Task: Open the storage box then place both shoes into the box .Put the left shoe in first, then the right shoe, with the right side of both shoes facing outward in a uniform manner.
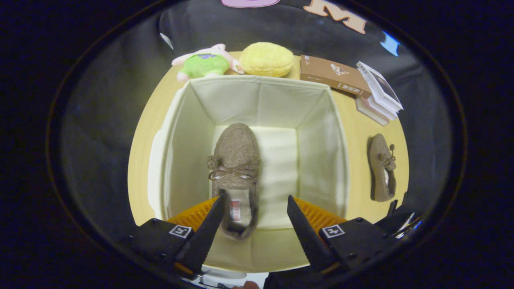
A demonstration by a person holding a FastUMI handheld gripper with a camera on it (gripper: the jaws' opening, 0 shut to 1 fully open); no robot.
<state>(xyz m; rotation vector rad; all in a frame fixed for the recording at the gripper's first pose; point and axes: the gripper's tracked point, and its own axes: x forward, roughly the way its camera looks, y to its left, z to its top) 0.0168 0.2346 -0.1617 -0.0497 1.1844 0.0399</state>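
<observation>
Looking down into the scene, the biggest thing is the cream fabric storage box [257,100], open at the top, its lid folded out of the way or hidden, standing in the middle of the round wooden table [142,132]. Its walls look like thin cloth-covered panels, so I judge it light and apt to slide or buckle if bumped. Inside the box one brown felt shoe [236,160] lies on the floor against the box's left wall, toe toward the far wall, heel toward the near wall, sole down; the strip of floor to its right is bare. Whether this is the left shoe I cannot tell for sure. The gripper [257,224] hangs over the box's near rim with its fingers wide apart, clamped on nothing; the left finger overlaps the shoe's heel opening in the view, though contact is unclear. Outside the box, to its right on the table, the second brown shoe [382,168] lies on its side, toe away, bow and pompom showing. It looks soft, light and floppy, with a fuzzy, grippy surface; the heel collar or the side wall beside the opening seems the firmest place to pinch, while the bow would likely pull loose. Beyond the box's far wall sit a green-and-pink plush toy [204,62] and a yellow plush cushion [267,59]; off its far right corner lie a brown carton [333,75] and a stack of booklets [379,92].
</observation>
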